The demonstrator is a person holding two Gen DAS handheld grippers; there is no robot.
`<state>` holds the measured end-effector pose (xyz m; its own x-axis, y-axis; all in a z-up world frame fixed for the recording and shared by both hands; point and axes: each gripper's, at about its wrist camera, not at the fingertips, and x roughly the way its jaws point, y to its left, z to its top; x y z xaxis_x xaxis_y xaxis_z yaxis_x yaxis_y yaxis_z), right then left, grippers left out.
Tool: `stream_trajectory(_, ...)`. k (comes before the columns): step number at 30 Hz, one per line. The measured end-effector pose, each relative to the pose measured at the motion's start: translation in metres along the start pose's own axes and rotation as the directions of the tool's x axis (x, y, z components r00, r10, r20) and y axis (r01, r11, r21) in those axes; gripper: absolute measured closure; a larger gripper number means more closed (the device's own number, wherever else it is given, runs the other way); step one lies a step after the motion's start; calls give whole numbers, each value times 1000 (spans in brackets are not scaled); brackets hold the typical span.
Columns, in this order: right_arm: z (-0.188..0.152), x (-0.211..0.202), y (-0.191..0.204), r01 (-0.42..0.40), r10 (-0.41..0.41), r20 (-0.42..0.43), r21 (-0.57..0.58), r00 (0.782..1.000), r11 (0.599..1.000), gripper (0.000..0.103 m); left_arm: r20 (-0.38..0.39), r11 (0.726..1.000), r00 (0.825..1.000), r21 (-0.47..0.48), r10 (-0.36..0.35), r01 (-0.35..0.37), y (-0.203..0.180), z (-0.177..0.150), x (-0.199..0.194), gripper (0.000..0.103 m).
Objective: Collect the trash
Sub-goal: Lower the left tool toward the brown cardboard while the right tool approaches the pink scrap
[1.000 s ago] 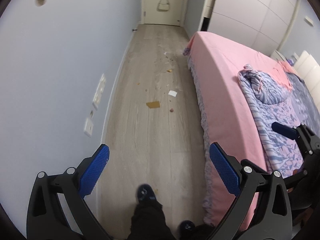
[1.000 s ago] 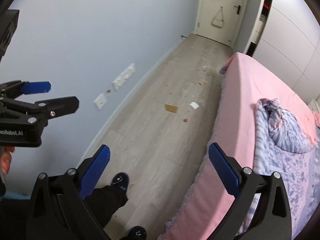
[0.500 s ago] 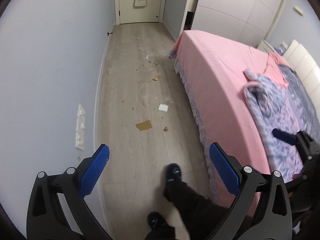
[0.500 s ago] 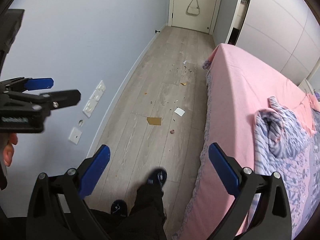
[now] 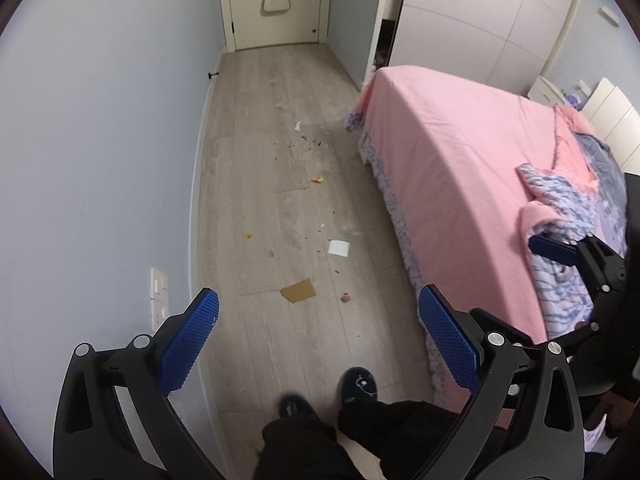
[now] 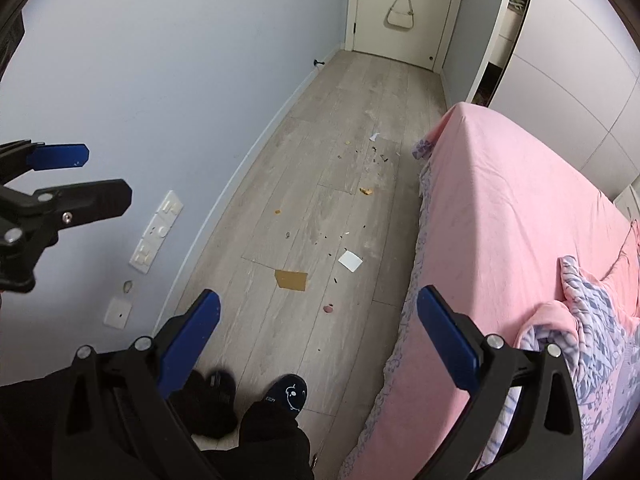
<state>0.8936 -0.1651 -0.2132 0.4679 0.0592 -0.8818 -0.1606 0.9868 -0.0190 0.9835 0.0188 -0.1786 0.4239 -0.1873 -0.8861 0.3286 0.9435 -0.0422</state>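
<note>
A flat brown piece of cardboard [image 5: 298, 291] lies on the grey wooden floor [image 5: 256, 152] in the middle of the frame. A small white square of paper [image 5: 338, 248] lies near it, higher up and to the right. A little pink round bit [image 5: 345, 298] sits just right of the cardboard. Tiny orange crumbs [image 5: 318, 179] and dark specks are spread farther up the floor.

The left gripper [image 5: 320, 344] is at the bottom of the frame, its blue fingers wide apart and holding nothing. The right gripper [image 6: 318, 340] is spread wide too, and grips nothing.

A bed with a pink sheet [image 5: 460, 160] fills the right side. A cream door [image 5: 276, 0] stands at the top.
</note>
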Motion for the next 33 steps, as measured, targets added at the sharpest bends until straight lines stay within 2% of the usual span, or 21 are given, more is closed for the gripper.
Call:
stream_trajectory(3,9,16,-2,12,-11,-29,18,1000,1000,7,-37,1000,999,4,-15,15,10,10,28,6)
stream_trajectory(8,13,48,2,42,-37,-69,70,997,997,7,-69,996,997,78,-47,52,20,24,76,6)
stream_trajectory(15,0,123,3,62,-42,-109,186,993,981,7,-110,981,990,163,-92,110,25,21,164,6)
stream_trajectory(21,-23,211,-2,64,-41,-117,206,992,976,7,-119,972,988,201,-98,121,16,-5,258,6)
stream_trajectory(26,-46,289,-10,53,-39,-99,143,994,988,7,-124,981,989,168,-81,101,15,-36,333,6)
stream_trajectory(29,-60,328,-15,40,-28,-95,123,995,992,7,-136,979,988,183,-70,95,14,-52,373,6)
stream_trajectory(33,-78,370,-19,20,-5,-114,128,993,992,7,-145,976,984,177,-103,128,24,-68,417,6)
